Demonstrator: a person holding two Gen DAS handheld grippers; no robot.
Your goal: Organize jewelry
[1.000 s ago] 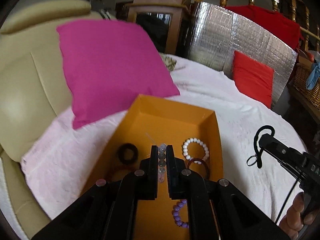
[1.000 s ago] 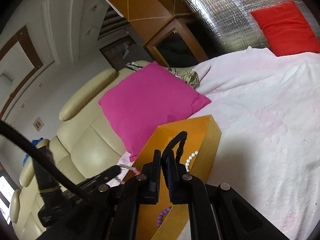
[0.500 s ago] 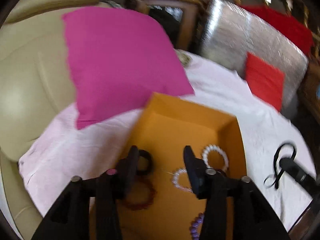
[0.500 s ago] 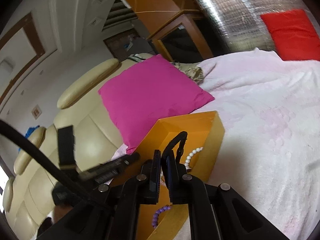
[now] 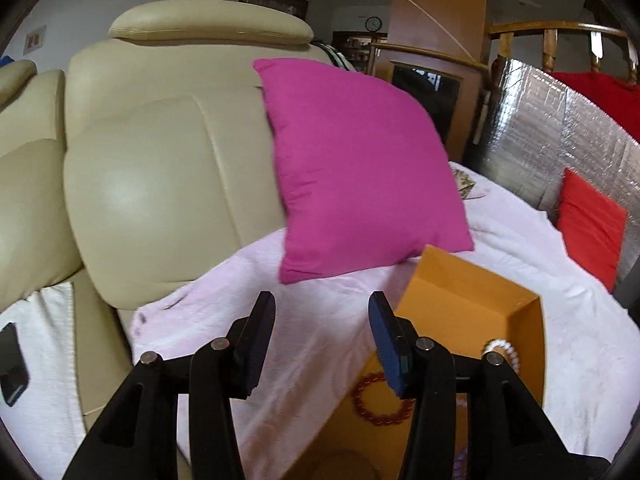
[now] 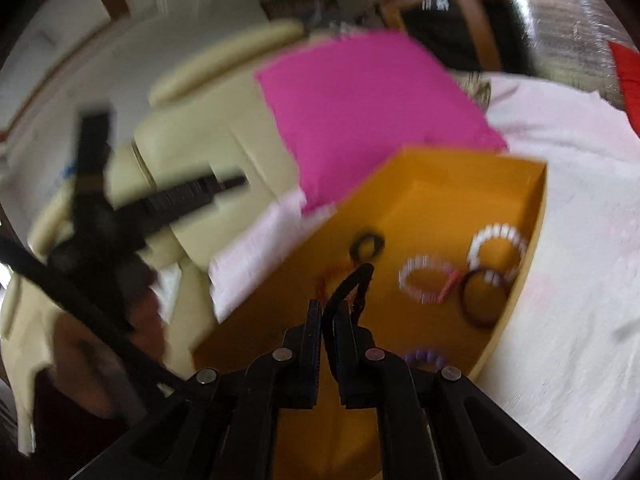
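An orange box lies on a pink blanket. In it are a white bead bracelet, a clear bead bracelet, a dark bangle, a black scrunchie, purple beads and a red bead bracelet. My right gripper hangs over the box with a black hair band pinched between its pads; its jaws are just beginning to open. My left gripper stands open and empty over the blanket, left of the box. The right wrist view is blurred.
A magenta cushion leans on a cream leather sofa behind the box. A red cushion and a silver foil panel stand at the right. A black phone lies at the far left.
My left gripper opened, left the clear bead bracelet in the box and swung left off the box. My right gripper came over the box and lower, still carrying the black hair band.
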